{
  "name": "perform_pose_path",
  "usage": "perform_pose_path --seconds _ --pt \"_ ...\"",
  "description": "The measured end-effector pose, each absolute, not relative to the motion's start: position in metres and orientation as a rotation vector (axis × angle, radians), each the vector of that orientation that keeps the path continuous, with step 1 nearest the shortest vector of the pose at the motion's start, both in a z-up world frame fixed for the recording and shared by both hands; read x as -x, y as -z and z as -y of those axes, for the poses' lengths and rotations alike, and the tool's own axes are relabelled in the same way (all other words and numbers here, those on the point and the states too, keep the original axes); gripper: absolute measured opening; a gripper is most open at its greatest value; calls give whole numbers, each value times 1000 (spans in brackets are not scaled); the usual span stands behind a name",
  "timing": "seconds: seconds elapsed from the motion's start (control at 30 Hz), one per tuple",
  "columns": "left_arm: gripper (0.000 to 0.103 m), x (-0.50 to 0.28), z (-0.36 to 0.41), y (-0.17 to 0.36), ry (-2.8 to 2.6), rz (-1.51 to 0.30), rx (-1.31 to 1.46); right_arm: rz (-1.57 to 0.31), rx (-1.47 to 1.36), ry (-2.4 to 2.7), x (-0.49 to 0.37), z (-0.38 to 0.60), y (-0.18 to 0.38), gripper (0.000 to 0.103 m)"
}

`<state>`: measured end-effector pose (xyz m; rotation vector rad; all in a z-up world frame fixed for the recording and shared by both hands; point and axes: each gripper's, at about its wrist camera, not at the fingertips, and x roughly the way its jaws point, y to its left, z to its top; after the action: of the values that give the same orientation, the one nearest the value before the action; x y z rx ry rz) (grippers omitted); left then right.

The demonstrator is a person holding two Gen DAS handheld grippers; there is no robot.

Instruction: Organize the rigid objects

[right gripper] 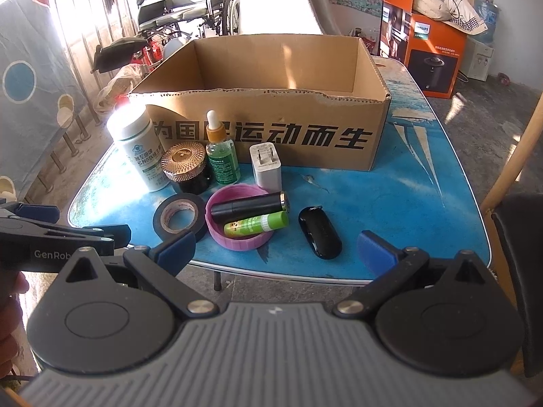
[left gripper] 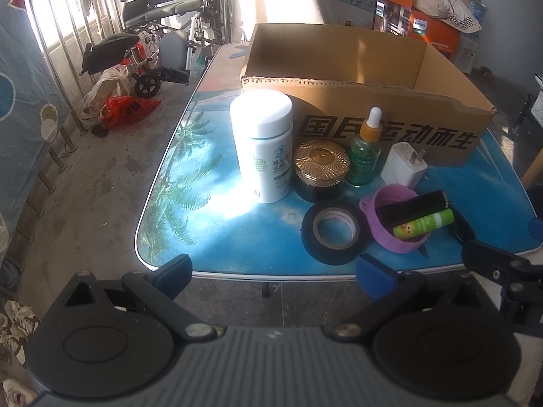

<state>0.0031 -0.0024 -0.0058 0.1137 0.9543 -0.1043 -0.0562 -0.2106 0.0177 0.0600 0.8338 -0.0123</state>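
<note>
Both tools, left [left gripper: 274, 273] and right [right gripper: 276, 247], spread wide, empty, off desk's near edge; dropper bottle [right gripper: 222, 156] likely glass, slippery: grip mid-body.

A: What was seen on the blue table [right gripper: 424, 183]?
B: Small stuff was lined up before a cardboard box [right gripper: 268, 129]; the right gripper [right gripper: 275, 247] was held wide open.

Count: one brown cardboard box [right gripper: 271, 129]; two bottles, white plastic [right gripper: 141, 149] and green glass dropper [right gripper: 222, 156]; one black tape roll [right gripper: 179, 216]; two tubes, black [right gripper: 249, 205] and green [right gripper: 256, 224].
</note>
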Motion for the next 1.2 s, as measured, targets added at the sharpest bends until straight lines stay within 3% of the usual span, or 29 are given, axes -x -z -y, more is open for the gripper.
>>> perform_pose_path --seconds 1.2 --pt "103 -4 0 3 95 -950 -108 -832 -62 9 54 210 -21 102"
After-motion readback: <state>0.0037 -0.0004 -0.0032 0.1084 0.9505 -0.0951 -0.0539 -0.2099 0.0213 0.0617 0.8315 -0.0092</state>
